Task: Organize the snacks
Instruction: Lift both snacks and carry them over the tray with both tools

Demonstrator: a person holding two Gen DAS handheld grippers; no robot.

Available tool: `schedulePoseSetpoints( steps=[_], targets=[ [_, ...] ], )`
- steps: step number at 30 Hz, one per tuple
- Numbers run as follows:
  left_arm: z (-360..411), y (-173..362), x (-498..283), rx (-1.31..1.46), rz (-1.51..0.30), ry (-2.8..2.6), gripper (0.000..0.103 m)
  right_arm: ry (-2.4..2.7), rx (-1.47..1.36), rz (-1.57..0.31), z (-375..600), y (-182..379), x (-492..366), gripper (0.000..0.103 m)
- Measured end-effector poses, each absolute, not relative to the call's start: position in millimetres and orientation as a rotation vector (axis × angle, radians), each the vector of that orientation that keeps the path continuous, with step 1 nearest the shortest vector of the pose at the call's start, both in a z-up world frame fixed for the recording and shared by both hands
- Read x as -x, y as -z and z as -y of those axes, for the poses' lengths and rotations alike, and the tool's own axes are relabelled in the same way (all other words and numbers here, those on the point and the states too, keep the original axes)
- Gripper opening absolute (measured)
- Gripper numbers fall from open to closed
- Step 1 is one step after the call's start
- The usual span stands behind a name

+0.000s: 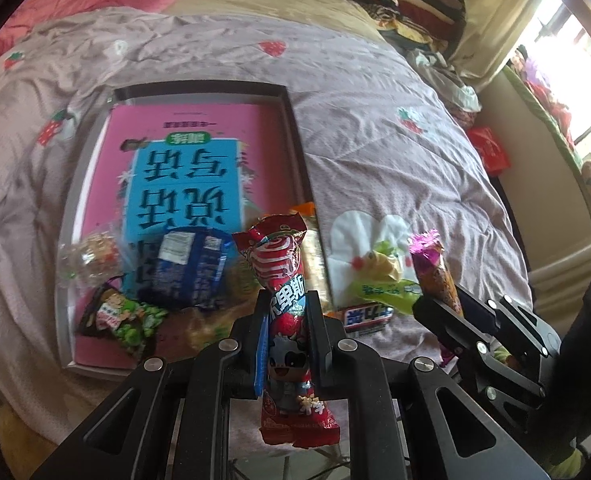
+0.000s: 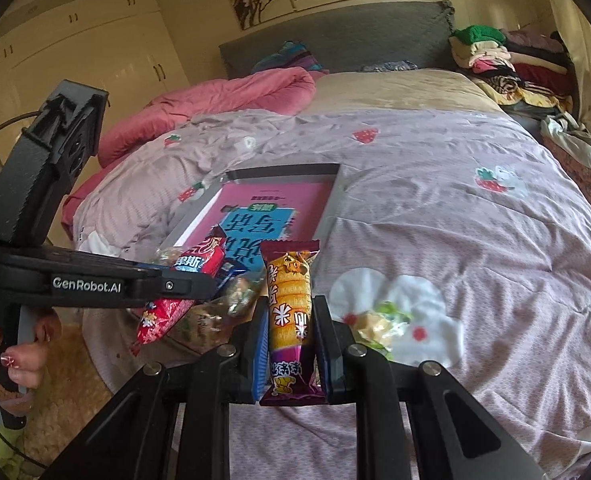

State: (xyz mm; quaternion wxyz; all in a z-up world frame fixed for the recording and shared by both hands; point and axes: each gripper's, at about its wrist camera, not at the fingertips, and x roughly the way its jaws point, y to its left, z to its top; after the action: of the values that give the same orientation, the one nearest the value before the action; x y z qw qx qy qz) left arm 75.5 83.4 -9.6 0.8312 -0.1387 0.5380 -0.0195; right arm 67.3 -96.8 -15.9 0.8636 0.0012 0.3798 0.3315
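Left tool point(image 1: 285, 320) clenched mid-length on red candy packet point(image 1: 283, 280), held above tray point(image 1: 69, 208) on bed. Right tool point(image 2: 289, 332) clenched on purple-orange snack packet point(image 2: 291, 308). Wrappers likely light, crinkly, slippery; contents likely crushable, so mid-body grip suits.

Daylight from window point(image 1: 575, 60) at right, blown out there; bed point(image 1: 375, 140) evenly lit, soft shadows; fisheye bends edges, dark corners; snacks near tray point(image 1: 67, 200) slightly blurred.

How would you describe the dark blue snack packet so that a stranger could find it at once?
Find the shallow box on the strawberry-print quilt, lined with a pink book. At its near end lies the dark blue packet, the only blue wrapper, white label panel showing.
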Motion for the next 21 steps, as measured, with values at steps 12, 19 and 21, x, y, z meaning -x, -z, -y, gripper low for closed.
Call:
schedulePoseSetpoints(
  steps=[12, 19, 21],
  targets=[
    [-146, 5, -58, 0.367, -1.093, -0.073, 0.016, -0.728, 0.034, -0.800, 73, 15, -58, 0.021],
    [-183, 9, -50, 0.422, -1.062, -0.134, 0.016, -0.752, 0.059, -0.805, 56, 16, -53, 0.021],
    [-188, 11, -49, 0.432, -1.057, -0.140, 0.016, -0.761, 0.066, -0.807, 50, 16, -51, 0.021]
  ],
)
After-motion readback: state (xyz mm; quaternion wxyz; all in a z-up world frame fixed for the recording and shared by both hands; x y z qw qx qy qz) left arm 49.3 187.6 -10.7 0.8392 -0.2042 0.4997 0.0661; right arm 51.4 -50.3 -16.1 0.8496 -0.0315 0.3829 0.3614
